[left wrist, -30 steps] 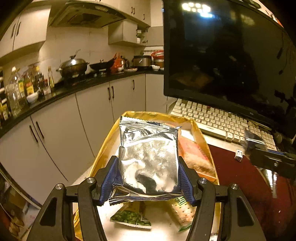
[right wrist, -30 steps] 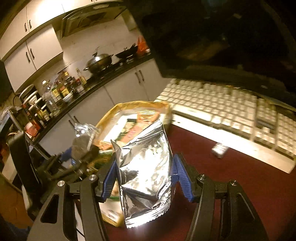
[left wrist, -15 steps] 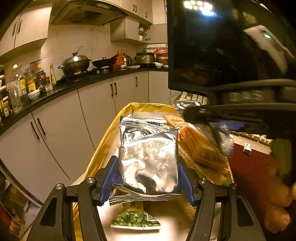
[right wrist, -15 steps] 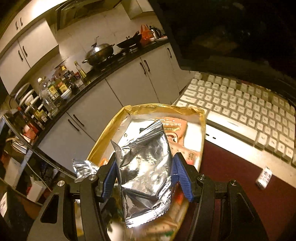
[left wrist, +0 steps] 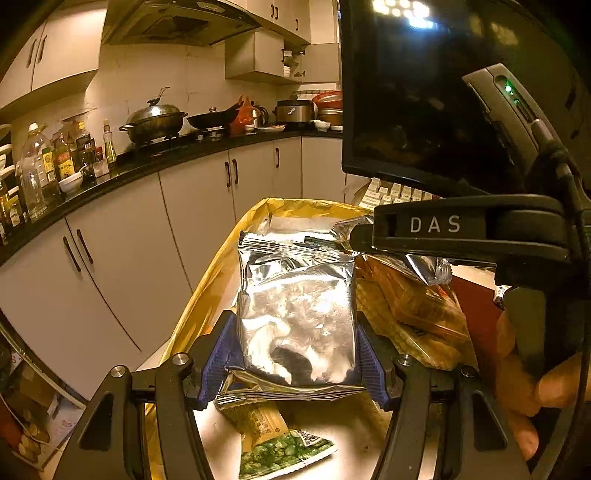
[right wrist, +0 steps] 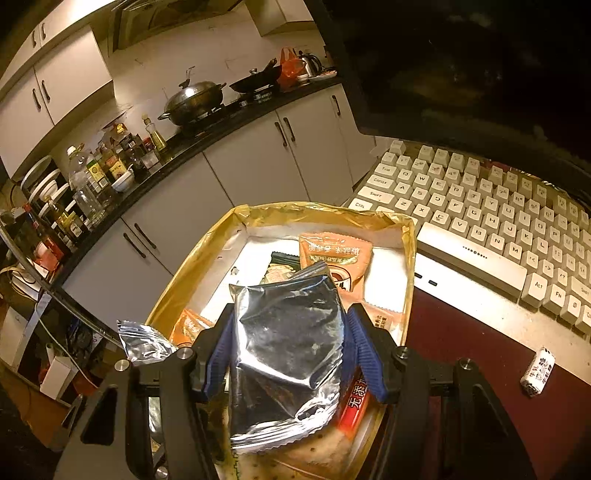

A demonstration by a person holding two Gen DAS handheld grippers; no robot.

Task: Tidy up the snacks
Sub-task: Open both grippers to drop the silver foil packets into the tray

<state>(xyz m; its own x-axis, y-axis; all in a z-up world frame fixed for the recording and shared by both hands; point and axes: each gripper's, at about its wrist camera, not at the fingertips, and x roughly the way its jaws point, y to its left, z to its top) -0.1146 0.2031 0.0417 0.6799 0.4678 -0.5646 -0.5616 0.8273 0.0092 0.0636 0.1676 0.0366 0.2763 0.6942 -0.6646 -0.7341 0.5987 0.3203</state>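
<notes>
Several snacks already lie in the gold-lined box (right wrist: 408,258) as the left gripper (left wrist: 295,354) and right gripper (right wrist: 288,350) each pinch a silver packet above it, not yet released.

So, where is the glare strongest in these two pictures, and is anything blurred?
Left wrist view: bright glare on the silver packet, and lamp reflection on the monitor. Right wrist view: glare on its own foil packet; the keyboard stays sharp, edges curved by fisheye.

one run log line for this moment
left gripper: shut on silver packet | right gripper: shut on foil packet | both over yellow tray
</notes>
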